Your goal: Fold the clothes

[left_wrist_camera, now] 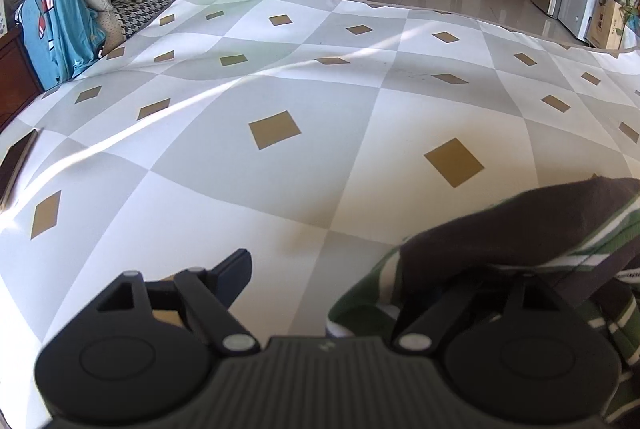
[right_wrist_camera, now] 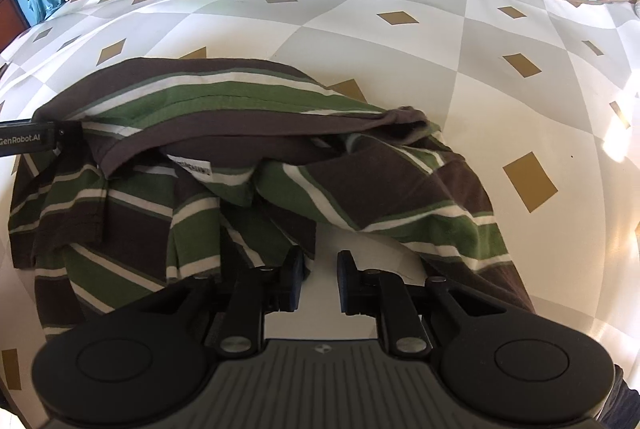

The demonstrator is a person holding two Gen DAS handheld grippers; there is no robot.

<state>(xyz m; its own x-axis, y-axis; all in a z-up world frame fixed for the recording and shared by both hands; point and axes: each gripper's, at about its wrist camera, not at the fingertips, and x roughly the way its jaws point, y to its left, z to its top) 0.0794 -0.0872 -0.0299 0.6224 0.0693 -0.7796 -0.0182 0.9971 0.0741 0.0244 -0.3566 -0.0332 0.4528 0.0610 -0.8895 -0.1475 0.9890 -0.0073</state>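
Folding not begun: striped shirt [right_wrist_camera: 256,165] lies bunched in centre/lower left of right wrist view, on the checked cloth [right_wrist_camera: 400,69] of the desk. Right hand-held gripper [right_wrist_camera: 318,279]: jaws narrow, bare gap between pads, nothing held; hem just beside left pad. Left hand-held gripper [left_wrist_camera: 344,273] wide apart; shirt drapes over its right finger, lower right of frame; can't tell if pinched. Advice: take one layer only at shoulder seams, lift, shake flat, lay smooth w/ collar label up before 1st fold.

Rumpled striped shirt [right_wrist_camera: 256,165] on checkered cloth [right_wrist_camera: 400,69]
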